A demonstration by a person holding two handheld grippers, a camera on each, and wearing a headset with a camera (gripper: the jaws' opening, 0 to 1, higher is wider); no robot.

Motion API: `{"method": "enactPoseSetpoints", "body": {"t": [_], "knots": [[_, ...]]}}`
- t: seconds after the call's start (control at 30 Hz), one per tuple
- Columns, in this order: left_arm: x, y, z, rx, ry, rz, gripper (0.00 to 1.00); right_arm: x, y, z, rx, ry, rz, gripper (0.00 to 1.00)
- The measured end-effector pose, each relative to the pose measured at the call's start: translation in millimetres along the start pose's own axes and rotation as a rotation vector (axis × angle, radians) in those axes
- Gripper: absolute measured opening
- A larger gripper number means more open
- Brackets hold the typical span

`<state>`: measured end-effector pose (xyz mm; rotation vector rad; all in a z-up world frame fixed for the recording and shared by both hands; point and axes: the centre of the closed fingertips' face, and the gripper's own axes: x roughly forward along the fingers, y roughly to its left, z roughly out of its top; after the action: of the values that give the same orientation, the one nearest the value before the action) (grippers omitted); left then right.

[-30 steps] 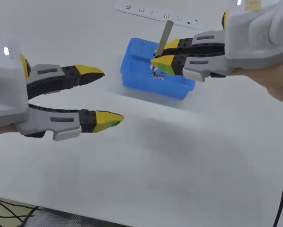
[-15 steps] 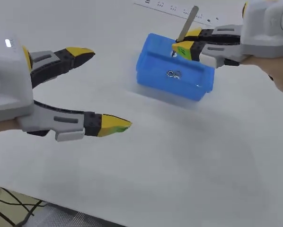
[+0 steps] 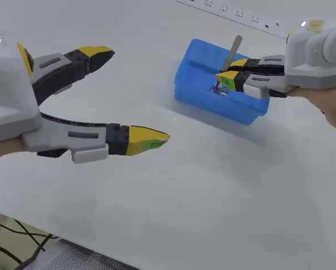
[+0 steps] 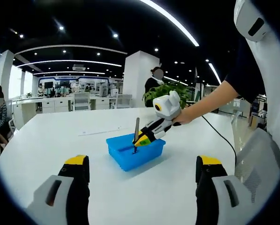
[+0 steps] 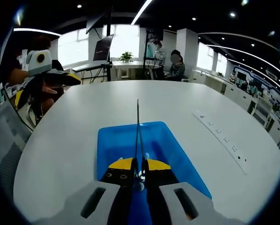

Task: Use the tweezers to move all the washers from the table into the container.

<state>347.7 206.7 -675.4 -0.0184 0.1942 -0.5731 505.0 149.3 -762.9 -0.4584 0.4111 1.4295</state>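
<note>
Clenching the tweezers [image 3: 234, 48], our right gripper [image 3: 227, 80] hangs over the container [image 3: 195, 94] at two o'clock. We should release low, inside its walls.

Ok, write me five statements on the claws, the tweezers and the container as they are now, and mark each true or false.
1. The right claw is shut on the tweezers. True.
2. The left claw grips a washer. False: it is open and holds nothing.
3. The tweezers' tips point down into the blue container. True.
4. The container stands on a tray. False: it stands directly on the white table.
5. A power strip lies on the table beyond the container. True.
</note>
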Motion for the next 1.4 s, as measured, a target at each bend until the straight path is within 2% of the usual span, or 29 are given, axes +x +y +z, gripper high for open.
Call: {"method": "enactPoseSetpoints", "body": {"t": [0.17,0.27,0.57,0.87,1.0,1.13,1.2,1.27,1.4], "knots": [[0.9,-2.9,-3.7,-0.002,0.007,-0.019,1.00,-0.9,6.2,-1.0,-0.027,0.012,0.003,0.09],[3.4,-5.1,-4.3,0.004,0.009,-0.024,1.00,-2.3,8.9,1.3,-0.019,0.007,-0.001,0.10],[4.2,-7.9,-2.4,0.010,0.015,-0.026,1.00,-6.7,10.2,9.0,0.006,-0.011,-0.017,0.10],[4.9,-9.8,-4.2,0.006,0.025,-0.032,1.00,-14.3,10.7,11.2,-0.008,-0.006,-0.029,0.09],[10.1,-8.6,7.0,-0.033,-0.007,-0.047,1.00,-17.8,12.6,13.1,-0.012,-0.006,-0.030,0.08],[23.2,0.7,18.4,-0.045,-0.013,-0.059,0.99,-21.1,14.1,17.2,-0.012,-0.012,-0.033,0.08],[35.6,7.8,38.1,-0.135,-0.093,-0.054,0.99,-22.8,16.0,20.0,-0.019,-0.013,-0.032,0.08],[47.4,17.6,50.8,-0.174,-0.145,-0.048,0.97,-24.9,18.3,22.7,-0.032,-0.013,-0.030,0.08],[71.1,22.6,51.3,-0.120,-0.120,-0.081,0.93,-27.2,23.4,27.3,-0.051,-0.013,-0.016,0.08]]}}
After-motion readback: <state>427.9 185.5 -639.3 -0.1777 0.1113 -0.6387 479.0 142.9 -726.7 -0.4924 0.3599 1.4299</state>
